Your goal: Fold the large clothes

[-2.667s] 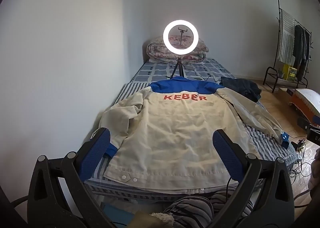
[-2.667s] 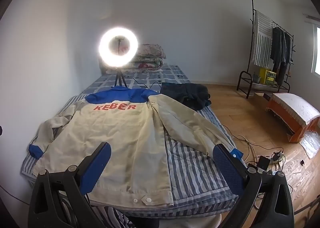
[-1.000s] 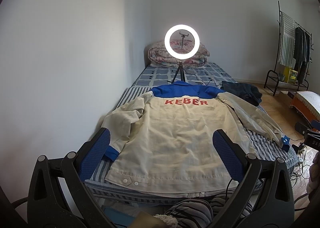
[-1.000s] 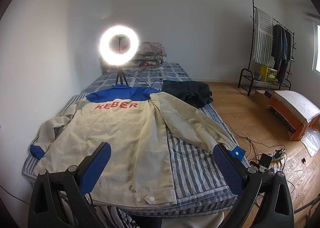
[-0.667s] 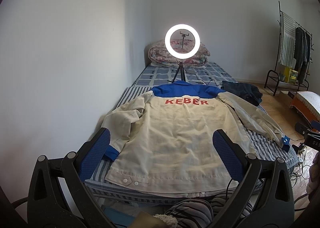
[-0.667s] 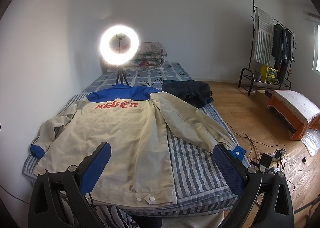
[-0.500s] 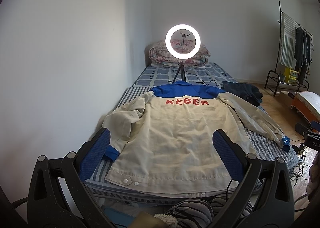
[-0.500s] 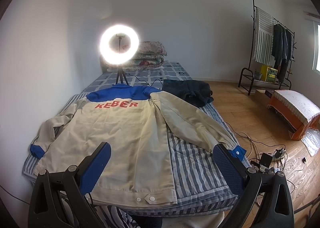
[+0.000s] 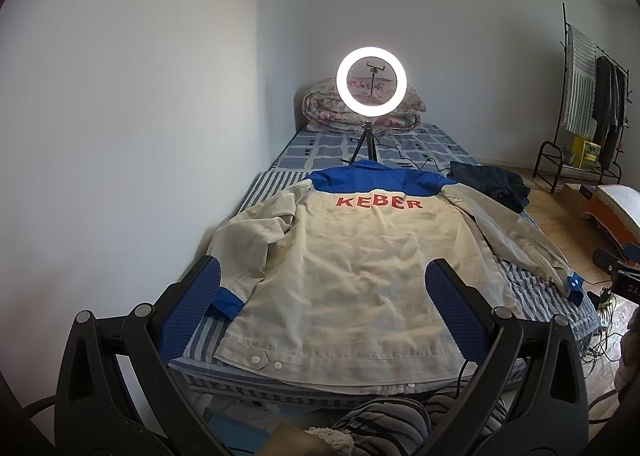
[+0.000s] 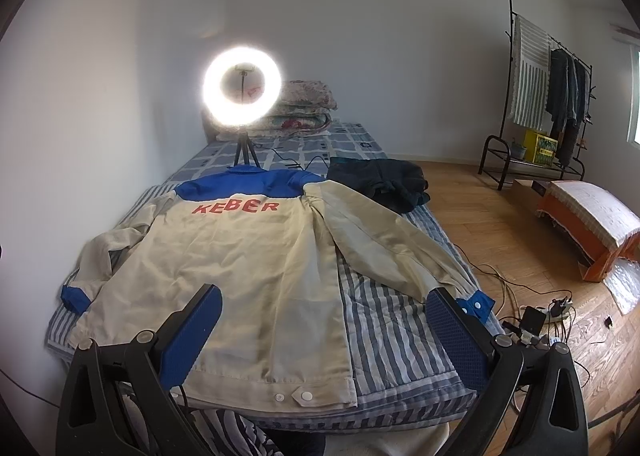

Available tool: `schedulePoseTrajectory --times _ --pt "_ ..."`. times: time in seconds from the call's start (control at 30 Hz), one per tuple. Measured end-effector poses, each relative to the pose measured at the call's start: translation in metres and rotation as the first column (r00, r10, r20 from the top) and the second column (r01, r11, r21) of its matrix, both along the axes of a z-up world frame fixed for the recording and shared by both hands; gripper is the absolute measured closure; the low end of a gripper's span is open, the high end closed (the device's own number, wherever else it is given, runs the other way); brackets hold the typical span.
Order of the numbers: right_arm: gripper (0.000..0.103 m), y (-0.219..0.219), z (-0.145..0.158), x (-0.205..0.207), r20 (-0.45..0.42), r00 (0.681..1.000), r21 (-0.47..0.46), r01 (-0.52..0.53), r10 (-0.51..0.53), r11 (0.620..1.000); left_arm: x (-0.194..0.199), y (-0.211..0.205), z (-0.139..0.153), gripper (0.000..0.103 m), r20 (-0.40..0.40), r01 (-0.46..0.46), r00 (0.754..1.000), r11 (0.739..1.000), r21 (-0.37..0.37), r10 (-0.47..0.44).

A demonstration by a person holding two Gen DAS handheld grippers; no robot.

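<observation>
A large beige jacket (image 9: 360,268) with a blue yoke and red "KEBER" lettering lies spread back-up on the striped bed (image 9: 532,288), hem toward me. Its left sleeve is bent along the wall side, blue cuff (image 9: 226,302) near my left finger. Its right sleeve stretches out to a blue cuff (image 10: 476,304) at the bed's right edge. The jacket also shows in the right wrist view (image 10: 248,268). My left gripper (image 9: 322,314) is open and empty above the hem. My right gripper (image 10: 320,330) is open and empty above the hem's right corner.
A lit ring light on a tripod (image 9: 371,82) stands on the bed beyond the collar. A dark garment (image 10: 380,176) lies at the far right of the bed. Folded quilts (image 9: 360,108) sit at the head. Cables and a power strip (image 10: 536,320) lie on the wood floor; a clothes rack (image 10: 552,96) stands at right.
Both views have shifted slightly since 2.7 s ago; the ring light sits a little lower and rightward. Over the last second almost nothing moved. Both grippers stay open and empty.
</observation>
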State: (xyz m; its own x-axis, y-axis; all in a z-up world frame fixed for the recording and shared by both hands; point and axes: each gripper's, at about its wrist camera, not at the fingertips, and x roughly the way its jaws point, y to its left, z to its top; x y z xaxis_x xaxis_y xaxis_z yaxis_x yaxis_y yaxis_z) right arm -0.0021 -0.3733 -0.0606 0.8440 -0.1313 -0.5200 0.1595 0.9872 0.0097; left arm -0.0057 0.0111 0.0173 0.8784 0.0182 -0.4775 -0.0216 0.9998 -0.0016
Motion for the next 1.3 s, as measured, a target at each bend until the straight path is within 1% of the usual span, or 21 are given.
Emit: schedulePoseTrajectory --times 0.17,0.43,0.63,0.77,0.87,1.0,1.07,1.2,1.23,1.3 --pt "0.000 0.005 0.000 0.001 -0.005 1.000 -0.004 -0.014 0.014 1.000 0.000 0.012 0.004 0.000 -0.001 -0.017 1.000 1.000 0.007 0.017" --pt "0.000 0.023 0.005 0.012 -0.006 0.998 -0.013 -0.058 0.058 0.998 -0.002 0.027 -0.004 0.000 -0.005 -0.068 0.998 0.997 0.022 0.068" --pt "0.000 0.048 0.015 0.029 0.035 0.991 -0.045 -0.126 0.127 0.991 -0.009 0.048 -0.005 0.000 0.020 -0.130 0.991 0.990 0.055 0.129" --pt "0.000 0.073 0.018 0.049 0.067 0.974 -0.053 -0.212 0.215 0.976 -0.016 0.071 -0.004 0.000 0.041 -0.186 0.982 0.980 0.068 0.184" --pt "0.000 0.095 0.018 0.064 0.087 0.949 -0.038 -0.301 0.304 0.953 -0.023 0.089 -0.006 0.000 0.062 -0.241 0.970 0.967 0.087 0.236" --pt "0.000 0.131 0.014 0.091 0.072 0.905 0.010 -0.422 0.420 0.907 -0.032 0.109 -0.015 0.000 0.062 -0.258 0.966 0.961 0.101 0.252" --pt "0.000 0.152 0.011 0.106 0.055 0.880 0.041 -0.474 0.471 0.880 -0.038 0.116 -0.022 0.000 0.047 -0.248 0.968 0.964 0.098 0.245" --pt "0.000 0.197 -0.007 0.137 0.011 0.813 0.142 -0.578 0.583 0.804 -0.050 0.126 -0.036 0.000 0.016 -0.248 0.969 0.961 0.122 0.248" --pt "0.001 0.210 -0.013 0.147 -0.002 0.791 0.172 -0.602 0.612 0.779 -0.054 0.128 -0.039 0.000 0.008 -0.248 0.969 0.961 0.121 0.249" --pt "0.003 0.231 -0.028 0.159 -0.031 0.760 0.224 -0.627 0.649 0.746 -0.062 0.133 -0.046 0.000 -0.007 -0.244 0.969 0.964 0.106 0.246"
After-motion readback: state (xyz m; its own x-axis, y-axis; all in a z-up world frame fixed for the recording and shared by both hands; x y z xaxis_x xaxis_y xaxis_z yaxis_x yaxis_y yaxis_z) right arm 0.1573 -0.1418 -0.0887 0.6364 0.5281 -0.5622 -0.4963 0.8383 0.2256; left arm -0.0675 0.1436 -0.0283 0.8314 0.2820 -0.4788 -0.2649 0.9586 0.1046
